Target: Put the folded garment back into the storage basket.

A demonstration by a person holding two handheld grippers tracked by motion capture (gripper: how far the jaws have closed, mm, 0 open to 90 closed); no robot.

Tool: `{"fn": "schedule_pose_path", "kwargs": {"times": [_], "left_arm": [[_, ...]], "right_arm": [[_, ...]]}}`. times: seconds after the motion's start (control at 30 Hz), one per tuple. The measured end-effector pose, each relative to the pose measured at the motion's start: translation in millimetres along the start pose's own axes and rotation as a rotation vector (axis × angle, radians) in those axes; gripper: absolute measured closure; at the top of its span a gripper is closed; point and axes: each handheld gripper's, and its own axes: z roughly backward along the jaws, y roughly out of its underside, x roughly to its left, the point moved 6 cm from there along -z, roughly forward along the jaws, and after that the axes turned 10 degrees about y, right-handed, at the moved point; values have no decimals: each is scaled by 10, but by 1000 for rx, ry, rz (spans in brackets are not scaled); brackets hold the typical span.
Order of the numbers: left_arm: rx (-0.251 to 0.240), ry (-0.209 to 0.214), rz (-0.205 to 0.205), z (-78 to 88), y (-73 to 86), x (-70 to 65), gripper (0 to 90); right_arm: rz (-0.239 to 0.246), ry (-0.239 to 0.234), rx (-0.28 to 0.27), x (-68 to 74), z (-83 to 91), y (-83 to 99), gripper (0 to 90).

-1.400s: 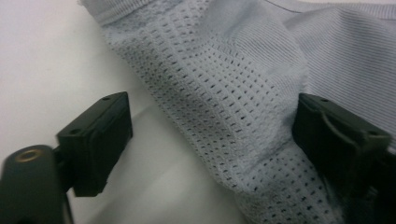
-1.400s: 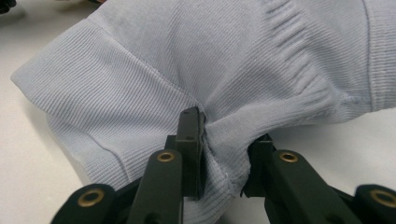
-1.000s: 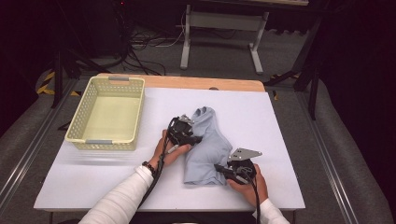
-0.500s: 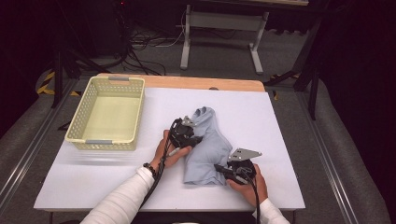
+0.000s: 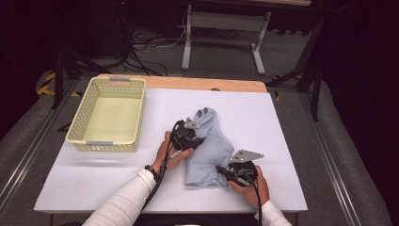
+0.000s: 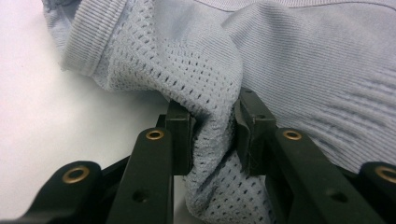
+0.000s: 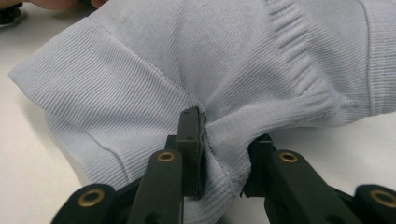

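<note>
Both your grippers pinch the pale blue garment [image 5: 209,150].
Your left gripper [image 6: 215,135] bunches mesh fabric mid-table; your right gripper [image 7: 226,156] clamps ribbed fabric nearer the front edge.

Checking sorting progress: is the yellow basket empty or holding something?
Empty: the high view shows the basket's bare floor, and the light blue garment lies on the table beside it.

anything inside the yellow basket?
The yellow basket looks empty: its pale floor shows bare in the high view. The near wall hides a thin strip of floor behind it. The light blue garment lies outside, on the white table.
</note>
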Motion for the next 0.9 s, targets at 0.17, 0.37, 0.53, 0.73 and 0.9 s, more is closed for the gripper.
{"fn": "schedule_pose_path", "kwargs": {"times": [0.17, 0.37, 0.53, 0.73, 0.9], "left_arm": [[-1, -3, 0, -1, 4, -10, 700], [-2, -14, -15, -2, -1, -13, 703], [-2, -34, -34, 2, -5, -31, 720], [-8, -40, -43, 15, -15, -39, 738], [-14, -48, -63, 41, -40, -52, 745]], "right_arm": [[-1, -4, 1, -1, -2, -2, 741], [2, 2, -3, 3, 2, 2, 740], [-3, 0, -5, 4, 7, 1, 745], [1, 1, -15, 10, 20, -4, 757], [4, 1, -31, 12, 45, -25, 765]]}}
